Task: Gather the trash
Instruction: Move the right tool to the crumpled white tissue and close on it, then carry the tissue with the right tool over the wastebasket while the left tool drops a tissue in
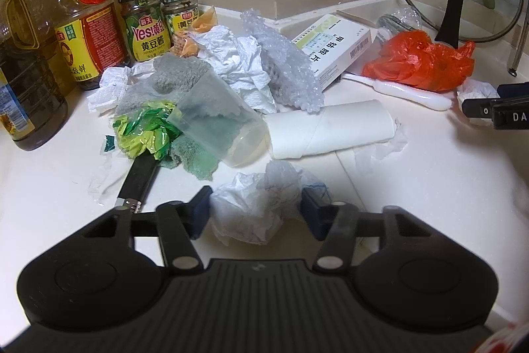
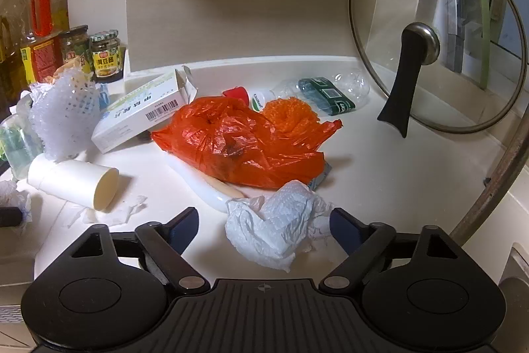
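Crinkled white plastic, thin and faintly printed, sits bunched between my left gripper's (image 1: 256,210) blue pads; both pads (image 1: 201,214) touch its sides, so I am clenched on this crumpled plastic bag (image 1: 254,207) on the pale, smooth countertop (image 1: 429,187). Just beyond it lies a clear plastic cup (image 1: 218,124) on its side over a fuzzy grey-green cloth (image 1: 185,78), with a shiny green-and-yellow foil wrapper (image 1: 145,128) beside it and a black knife handle (image 1: 139,181) poking out underneath. A white paper roll (image 1: 330,128) lies flat to the right, bumpy bubble wrap (image 1: 287,68) and creased paper towels (image 1: 238,62) heaped behind it. Glass sauce jars (image 1: 145,22) and oil bottles (image 1: 82,22) stand along the left wall.

From my right wrist, a wadded, embossed paper towel (image 2: 277,227) lies between my right gripper's (image 2: 264,230) fingers. The right pad (image 2: 347,230) is at its edge, while the left pad (image 2: 182,227) stands clear, so this tool is released. Behind the wad rests a glossy orange plastic bag (image 2: 244,144), wrinkled and lumpy, partly over a white smooth utensil (image 2: 211,191). A rectangular cardboard medicine box (image 2: 142,114) leans left, a crushed clear bottle (image 2: 330,95) lies behind, and a round glass pot lid (image 2: 436,35) stands upright at right.
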`<move>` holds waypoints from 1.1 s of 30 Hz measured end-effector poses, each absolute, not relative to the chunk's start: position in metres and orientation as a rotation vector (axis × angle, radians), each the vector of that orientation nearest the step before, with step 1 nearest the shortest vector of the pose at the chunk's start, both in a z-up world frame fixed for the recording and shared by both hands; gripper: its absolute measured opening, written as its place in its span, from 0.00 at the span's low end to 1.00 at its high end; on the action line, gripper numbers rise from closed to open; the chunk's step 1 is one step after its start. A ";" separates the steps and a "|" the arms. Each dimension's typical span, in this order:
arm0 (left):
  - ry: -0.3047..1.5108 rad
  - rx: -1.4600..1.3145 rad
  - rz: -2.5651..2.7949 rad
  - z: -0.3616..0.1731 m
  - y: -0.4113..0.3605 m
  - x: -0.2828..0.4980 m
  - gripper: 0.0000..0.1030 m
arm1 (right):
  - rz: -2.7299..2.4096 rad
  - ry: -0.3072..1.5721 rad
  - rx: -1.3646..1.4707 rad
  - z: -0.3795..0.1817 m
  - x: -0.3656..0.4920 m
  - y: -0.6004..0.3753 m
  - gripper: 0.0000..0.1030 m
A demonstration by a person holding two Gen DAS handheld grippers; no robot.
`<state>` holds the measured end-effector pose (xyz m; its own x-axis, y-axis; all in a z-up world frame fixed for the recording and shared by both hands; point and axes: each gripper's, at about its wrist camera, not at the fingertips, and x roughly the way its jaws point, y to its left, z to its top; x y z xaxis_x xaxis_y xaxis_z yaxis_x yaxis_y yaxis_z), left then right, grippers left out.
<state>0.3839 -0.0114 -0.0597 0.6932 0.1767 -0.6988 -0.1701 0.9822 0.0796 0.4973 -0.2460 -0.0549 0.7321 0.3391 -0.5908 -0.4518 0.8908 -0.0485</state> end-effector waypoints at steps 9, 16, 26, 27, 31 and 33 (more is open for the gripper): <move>0.770 0.027 0.211 -0.053 -0.018 0.379 0.27 | 0.423 0.613 -0.196 -0.057 0.497 -0.251 0.43; 0.755 0.007 0.213 -0.047 -0.023 0.370 0.23 | 0.429 0.606 -0.186 -0.057 0.488 -0.257 0.26; 0.736 -0.014 0.199 -0.035 -0.040 0.346 0.23 | 0.523 0.591 -0.160 -0.040 0.448 -0.260 0.25; 0.734 -0.020 0.198 -0.033 -0.042 0.342 0.23 | 0.541 0.590 -0.158 -0.038 0.442 -0.258 0.25; 0.727 -0.044 0.208 -0.030 -0.046 0.327 0.23 | 0.629 0.577 -0.152 -0.030 0.421 -0.249 0.25; 0.734 -0.071 0.204 -0.029 -0.046 0.318 0.23 | 0.674 0.585 -0.148 -0.026 0.411 -0.243 0.25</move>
<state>0.3175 -0.0462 -0.0294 0.7238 0.1599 -0.6712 -0.2095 0.9778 0.0070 0.4111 -0.2435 -0.0262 0.6282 0.5454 -0.5549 -0.6264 0.7776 0.0551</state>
